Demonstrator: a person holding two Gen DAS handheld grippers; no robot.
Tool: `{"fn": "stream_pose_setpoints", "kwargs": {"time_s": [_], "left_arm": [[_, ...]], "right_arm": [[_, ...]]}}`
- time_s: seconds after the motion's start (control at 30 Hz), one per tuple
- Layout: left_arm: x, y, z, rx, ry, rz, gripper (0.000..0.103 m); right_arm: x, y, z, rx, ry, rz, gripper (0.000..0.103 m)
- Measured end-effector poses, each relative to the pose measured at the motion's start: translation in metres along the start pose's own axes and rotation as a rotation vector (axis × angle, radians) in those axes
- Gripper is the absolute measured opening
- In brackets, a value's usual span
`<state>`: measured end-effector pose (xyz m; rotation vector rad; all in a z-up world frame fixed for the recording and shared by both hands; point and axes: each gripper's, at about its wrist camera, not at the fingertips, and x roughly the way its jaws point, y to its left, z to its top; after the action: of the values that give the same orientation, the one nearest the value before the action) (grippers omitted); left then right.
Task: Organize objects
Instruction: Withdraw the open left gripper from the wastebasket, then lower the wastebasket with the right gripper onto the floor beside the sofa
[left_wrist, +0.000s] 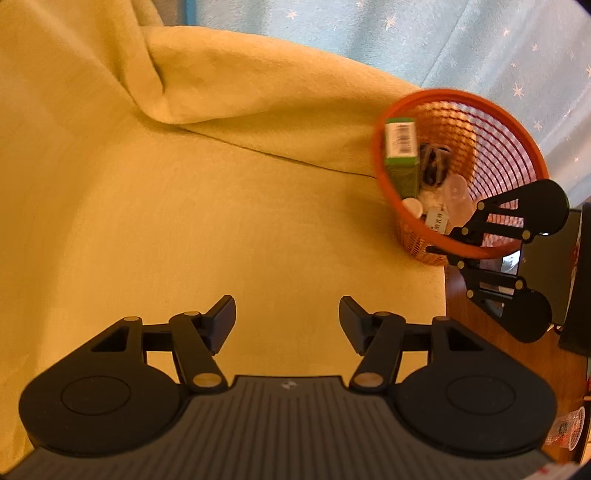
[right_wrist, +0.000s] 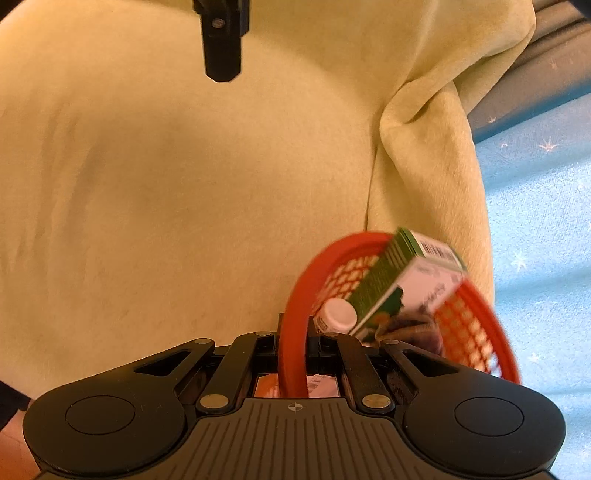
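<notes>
An orange mesh basket sits at the right edge of the yellow cloth. Inside it lean a green box, a white-capped bottle, a dark bundle and a clear plastic piece. My right gripper reaches in from the right and is shut on the basket's near rim. In the right wrist view the rim runs between the closed fingers of my right gripper, with the green box and the bottle just beyond. My left gripper hangs open over bare cloth, holding nothing.
The cloth has a thick fold at the back. Blue star-patterned fabric lies beyond it. A wooden surface and a dark device sit to the right. One finger of the left gripper shows at the top of the right wrist view.
</notes>
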<state>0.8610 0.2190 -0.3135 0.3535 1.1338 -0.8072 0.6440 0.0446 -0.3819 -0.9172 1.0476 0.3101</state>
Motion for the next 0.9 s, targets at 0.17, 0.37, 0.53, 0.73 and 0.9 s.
{"fn": "stream_pose_setpoints", "kwargs": {"time_s": [0.17,0.37,0.53,0.73,0.9], "left_arm": [[-0.009,0.006,-0.011,-0.029,-0.004,-0.002,0.058],[-0.023,0.013,-0.027,-0.068,-0.01,-0.001,0.058],[-0.032,0.015,-0.042,-0.085,-0.005,-0.006,0.059],[-0.044,0.006,-0.055,-0.094,0.002,-0.027,0.06],[-0.057,-0.008,-0.068,-0.098,-0.001,-0.044,0.06]], "right_arm": [[-0.01,0.002,0.0,-0.025,-0.022,0.022,0.002],[-0.03,0.014,0.008,-0.057,-0.129,0.042,0.004],[-0.038,0.025,0.013,-0.03,-0.135,0.067,0.004],[-0.05,0.036,0.006,0.026,-0.086,0.075,0.004],[-0.064,0.049,-0.008,-0.013,-0.064,0.085,0.005]]}}
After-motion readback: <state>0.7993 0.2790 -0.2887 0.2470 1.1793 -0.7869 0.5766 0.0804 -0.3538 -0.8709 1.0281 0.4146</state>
